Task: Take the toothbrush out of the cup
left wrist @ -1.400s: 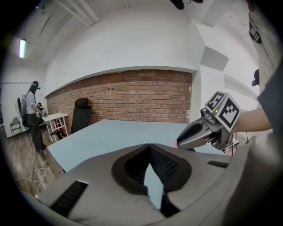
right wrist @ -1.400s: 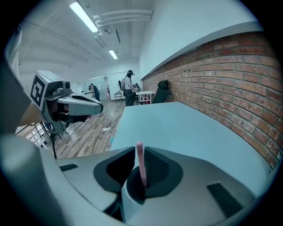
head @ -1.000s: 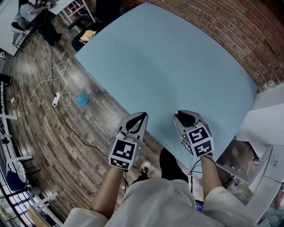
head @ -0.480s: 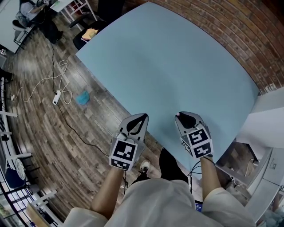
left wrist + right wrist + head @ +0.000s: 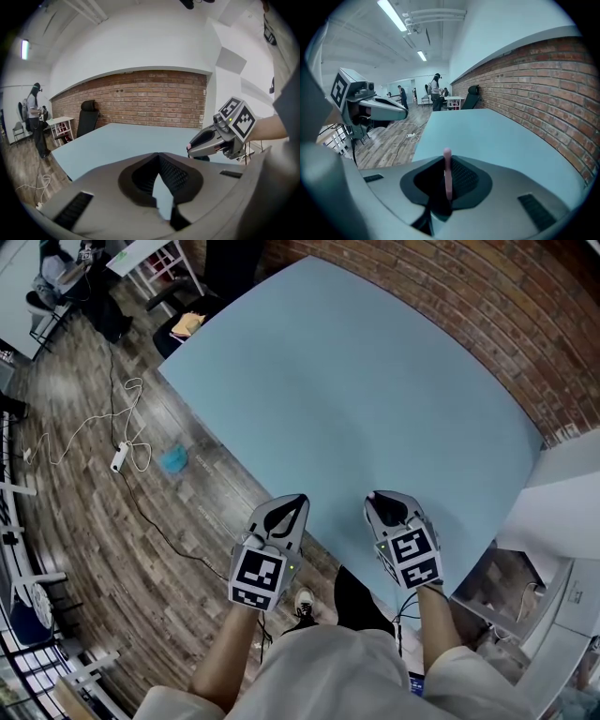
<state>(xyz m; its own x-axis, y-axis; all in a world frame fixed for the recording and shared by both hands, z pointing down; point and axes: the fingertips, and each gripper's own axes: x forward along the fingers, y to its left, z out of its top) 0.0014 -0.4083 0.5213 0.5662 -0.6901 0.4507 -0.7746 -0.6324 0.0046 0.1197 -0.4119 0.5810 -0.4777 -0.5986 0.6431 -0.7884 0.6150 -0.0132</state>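
A thin pink toothbrush handle (image 5: 447, 176) stands upright between the jaws of my right gripper (image 5: 446, 157), which is shut on it. Its pink end shows at that gripper's tip in the left gripper view (image 5: 189, 146). In the head view the right gripper (image 5: 375, 499) hangs over the near edge of the light blue table (image 5: 356, 381). My left gripper (image 5: 298, 501) is beside it, just off the table edge above the floor, jaws shut with nothing between them (image 5: 158, 157). No cup shows in any view.
A brick wall (image 5: 487, 306) runs along the table's far side. To the right stands a white cabinet (image 5: 562, 502). On the wooden floor to the left lie a white cable with a power strip (image 5: 119, 452) and a small blue item (image 5: 172, 457). People stand far off at the left.
Both grippers sit slightly lower in the head view and the table looks a little further off. Their grips have not changed.
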